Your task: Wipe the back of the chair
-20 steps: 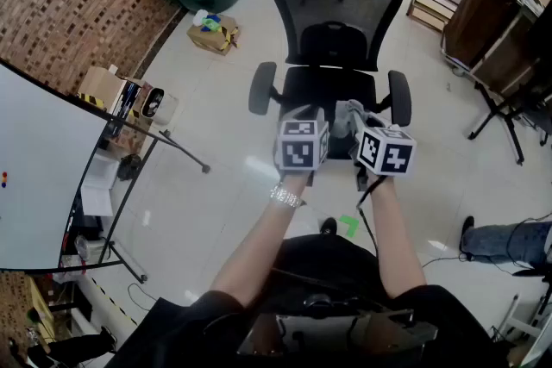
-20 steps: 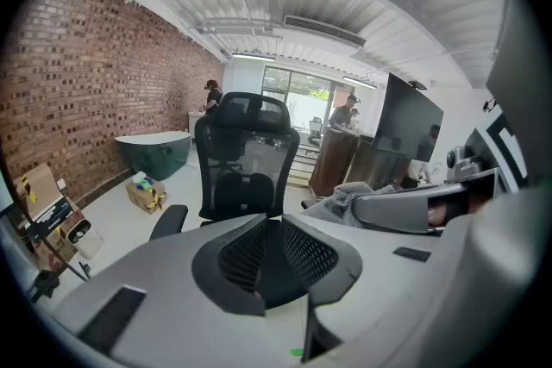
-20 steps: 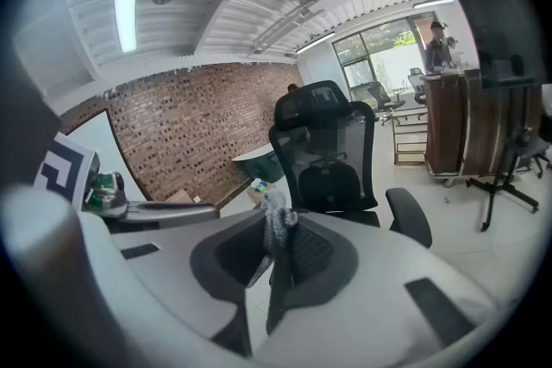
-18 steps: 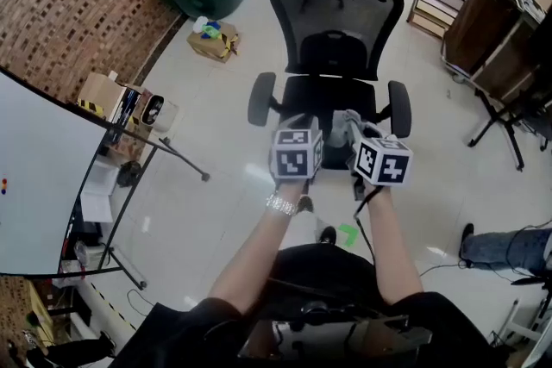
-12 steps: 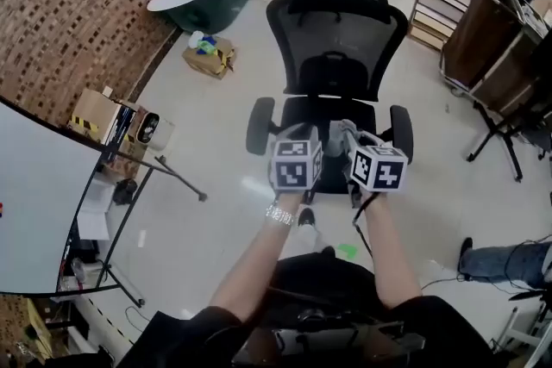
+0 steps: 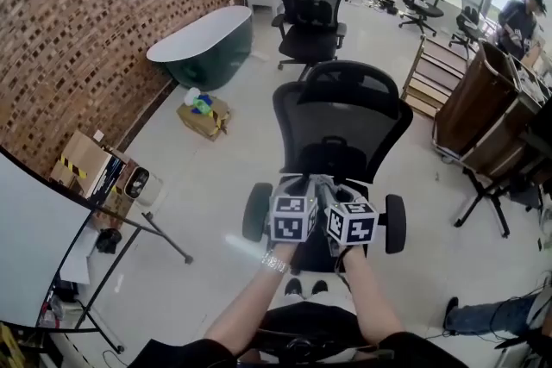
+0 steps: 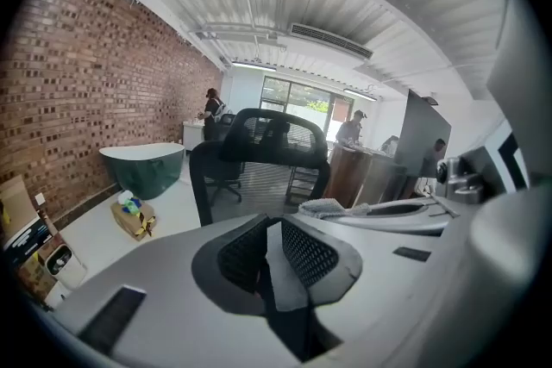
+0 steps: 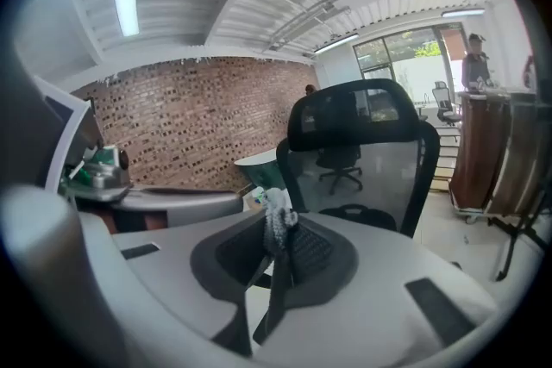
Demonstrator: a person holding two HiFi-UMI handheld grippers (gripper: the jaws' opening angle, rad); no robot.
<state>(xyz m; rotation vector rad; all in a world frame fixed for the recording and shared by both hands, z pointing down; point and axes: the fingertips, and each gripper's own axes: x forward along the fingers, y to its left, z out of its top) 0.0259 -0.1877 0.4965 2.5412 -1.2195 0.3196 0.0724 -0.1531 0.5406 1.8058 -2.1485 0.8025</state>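
A black office chair [image 6: 343, 121] with a mesh back and a headrest stands right in front of me, its seat side facing me. Both grippers hover side by side over the seat's front edge, between the armrests. My right gripper [image 6: 330, 190] is shut on a pale grey cloth [image 8: 278, 215], which sticks up from between its pads; the chair's mesh back [image 8: 362, 151] fills the view beyond it. My left gripper [image 6: 296, 184] holds nothing, and a narrow gap shows between its pads [image 7: 250, 250]. From the left gripper view the chair back [image 7: 259, 142] stands ahead, and the cloth [image 7: 323, 207] shows to the right.
A dark green bathtub [image 6: 203, 47] stands by the brick wall at the left, with a cardboard box [image 6: 203, 115] near it. A whiteboard on a stand [image 6: 34, 228] is at lower left. Brown cabinets [image 6: 479, 108] are at the right. A second chair [image 6: 315, 4] stands behind.
The head view has tipped up, so more of the room shows and the chair sits lower in frame. The two grippers have drawn closer together in front of the seat.
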